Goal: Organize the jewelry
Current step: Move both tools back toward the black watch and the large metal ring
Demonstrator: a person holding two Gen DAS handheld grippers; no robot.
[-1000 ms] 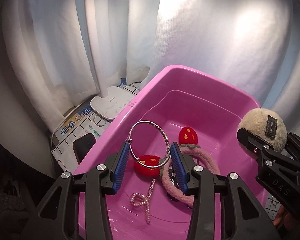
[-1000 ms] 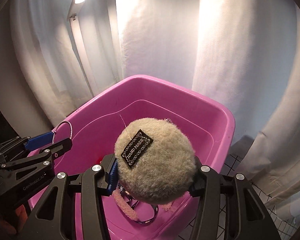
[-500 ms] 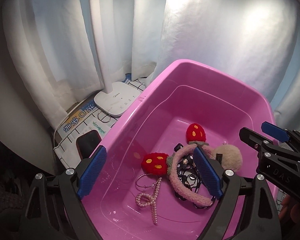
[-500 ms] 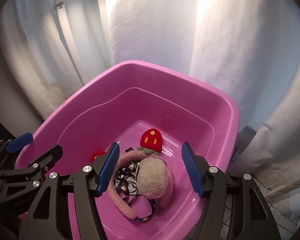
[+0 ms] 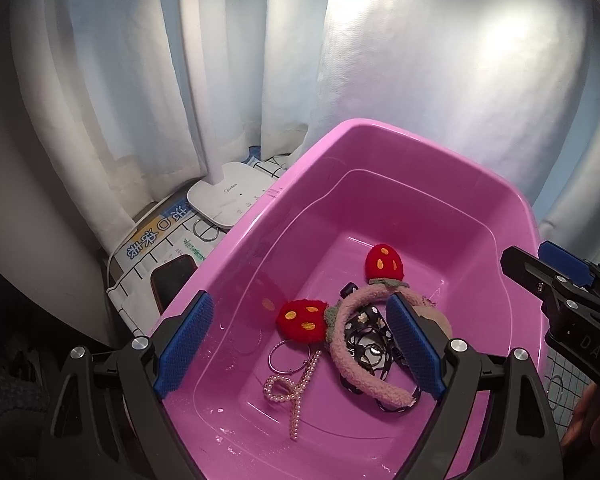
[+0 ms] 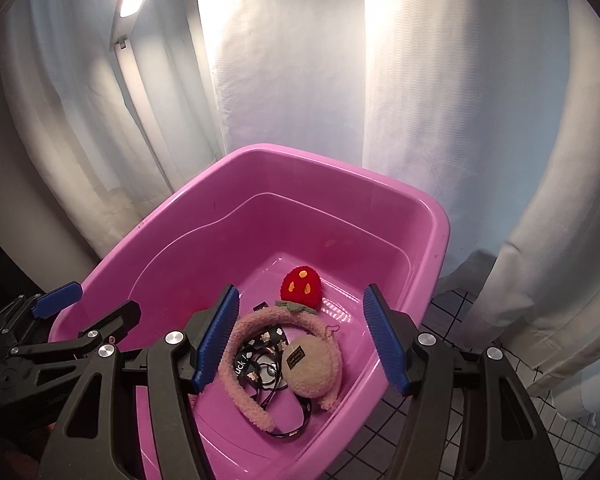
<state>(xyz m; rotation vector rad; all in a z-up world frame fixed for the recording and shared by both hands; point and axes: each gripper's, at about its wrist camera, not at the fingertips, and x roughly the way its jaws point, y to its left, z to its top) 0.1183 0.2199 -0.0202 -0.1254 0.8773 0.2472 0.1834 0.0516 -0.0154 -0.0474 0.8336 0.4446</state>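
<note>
Both the left gripper (image 5: 300,344) and right gripper (image 6: 300,336) are held with jaws spread and empty over the pink tub (image 5: 440,152), where the silver ring (image 5: 290,356), pearl string (image 5: 296,392), strawberry headband (image 5: 364,364) and beige pompom (image 6: 312,364) are seen lying on the bottom.

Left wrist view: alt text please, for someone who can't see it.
A pink plastic tub holds a fuzzy pink strawberry headband, a silver ring and a pearl strand. The left gripper hangs open above them, empty. The right gripper shows at the right edge.
</note>
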